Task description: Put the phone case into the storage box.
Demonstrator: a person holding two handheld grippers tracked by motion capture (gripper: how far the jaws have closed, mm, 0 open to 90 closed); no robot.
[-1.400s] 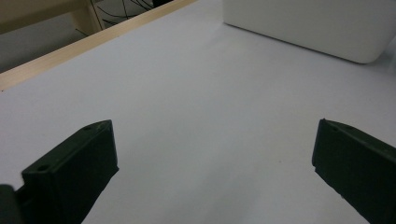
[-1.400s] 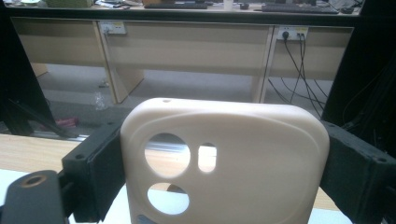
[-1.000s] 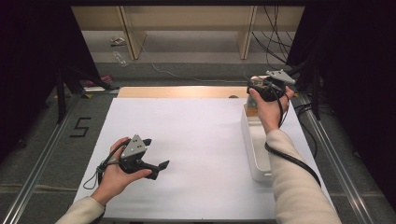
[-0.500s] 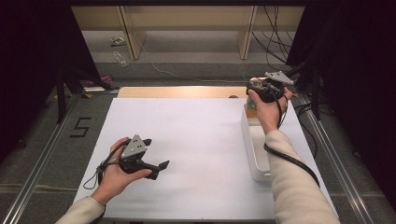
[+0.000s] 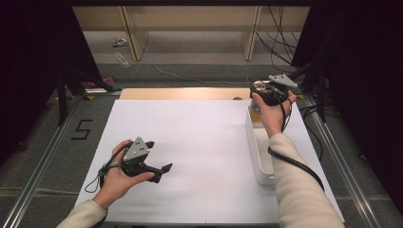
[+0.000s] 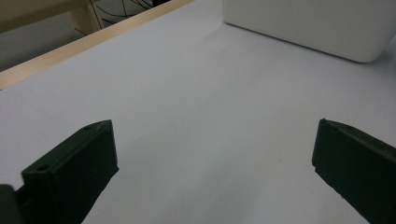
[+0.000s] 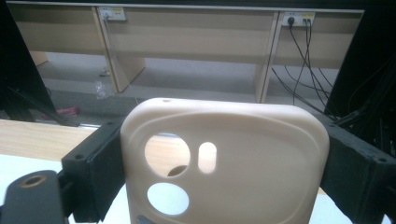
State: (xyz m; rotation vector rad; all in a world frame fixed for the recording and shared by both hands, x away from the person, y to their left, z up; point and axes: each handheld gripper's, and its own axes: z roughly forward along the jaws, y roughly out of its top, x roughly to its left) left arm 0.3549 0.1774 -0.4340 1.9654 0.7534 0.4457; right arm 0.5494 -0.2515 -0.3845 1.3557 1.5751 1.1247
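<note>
Two hand-held grippers work over a white-covered counter. The right gripper, raised above the far end of a white tray at the counter's right edge, has its jaws clamped on the sides of a beige phone case. The left gripper rests low near the front left, jaws wide apart and holding nothing.
</note>
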